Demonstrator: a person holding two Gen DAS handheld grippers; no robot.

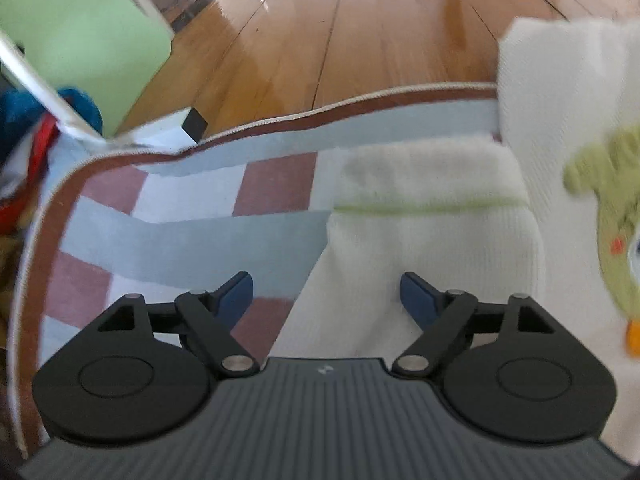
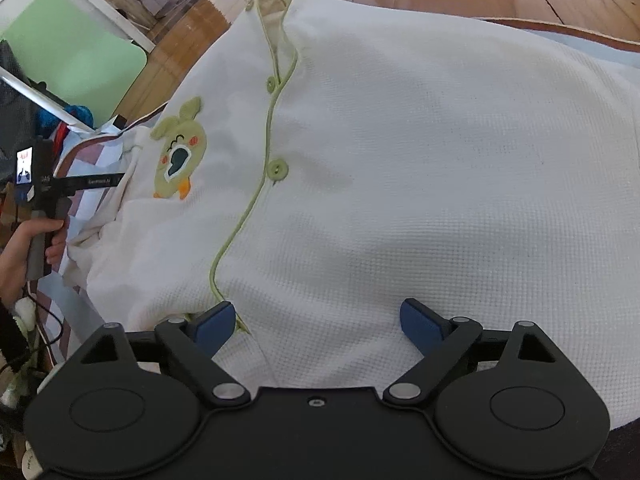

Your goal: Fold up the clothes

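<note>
A: Nearest the viewer, the right gripper (image 2: pixel 316 320) hangs over the bottom hem of the cream button-front top (image 2: pixel 400 160), jaws spread wide and nothing between them. Its left pad (image 2: pixel 214 326) sits at the green-piped placket (image 2: pixel 256 192). What does the step need?

B: Probably a fresh grasp. I would have it take the hem through both layers, clear of the buttons (image 2: pixel 278 169), so the fold runs straight.

A: And the left gripper (image 1: pixel 326 300)?

B: Released too, empty, tilted down over the sleeve (image 1: pixel 420 184) that lies out to the side on the checked blanket (image 1: pixel 192 216). That sleeve likely wants folding in across the chest, over the green animal patch (image 2: pixel 178 152).

A: Pose of the hand?

B: In the right wrist view, a hand (image 2: pixel 24 248) is wrapped around the grey handle. Beyond lie the collar (image 2: pixel 272 12) and wooden floor (image 1: pixel 320 32).
</note>
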